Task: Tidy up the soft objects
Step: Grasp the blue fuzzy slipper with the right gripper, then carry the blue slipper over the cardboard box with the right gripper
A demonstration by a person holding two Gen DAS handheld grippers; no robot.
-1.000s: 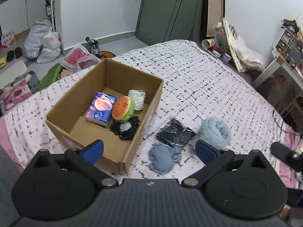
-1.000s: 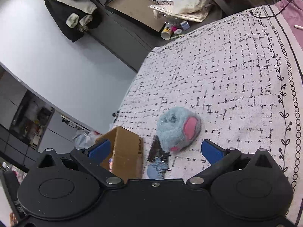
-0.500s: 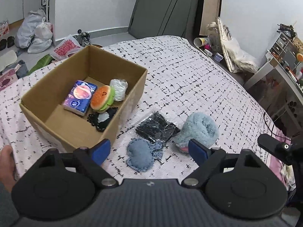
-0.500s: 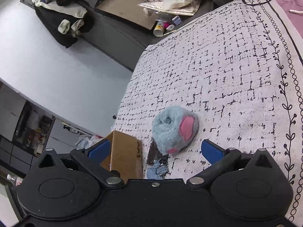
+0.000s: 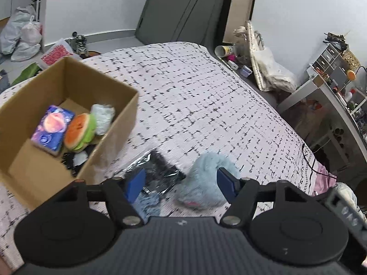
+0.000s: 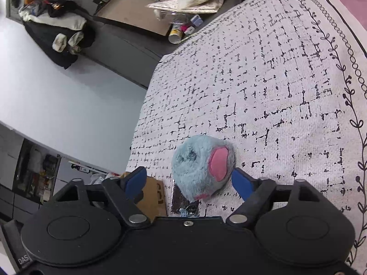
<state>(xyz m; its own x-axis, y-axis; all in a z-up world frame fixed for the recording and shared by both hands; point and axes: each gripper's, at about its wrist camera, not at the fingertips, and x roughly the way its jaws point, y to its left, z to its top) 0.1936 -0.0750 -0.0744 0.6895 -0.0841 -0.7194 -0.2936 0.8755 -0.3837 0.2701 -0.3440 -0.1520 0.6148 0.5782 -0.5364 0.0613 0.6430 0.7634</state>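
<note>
1. Bedroom clutter rings a bed [image 5: 206,96] covered in a white spread with a black broken-grid print; bags lie on the floor at the far left and a desk stands to the right.
2. An open cardboard box [image 5: 114,135] sits near the bed's left edge, its near-left corner cut off by the left wrist frame.
3. Inside it lie a purple tissue pack [image 5: 52,129], a watermelon-slice plush [image 5: 79,133], a pale wrapped bundle [image 5: 102,118] and a dark item partly hidden under the plush.
4. Just right of the box lies a black item in a clear bag [image 5: 158,171], blurred, with a blue knitted piece [image 5: 148,202] largely hidden behind the gripper body.
5. The fluffy blue plush [image 6: 201,165], showing a pink patch, rests on the spread touching the bag.
6. The left gripper [image 5: 181,183] has its fingers spread apart above the bag and plush, holding nothing.
7. The right gripper [image 6: 190,181] is also spread wide, the plush lying between its blue pads [image 6: 240,183]; whether either pad touches the fur cannot be told.
</note>
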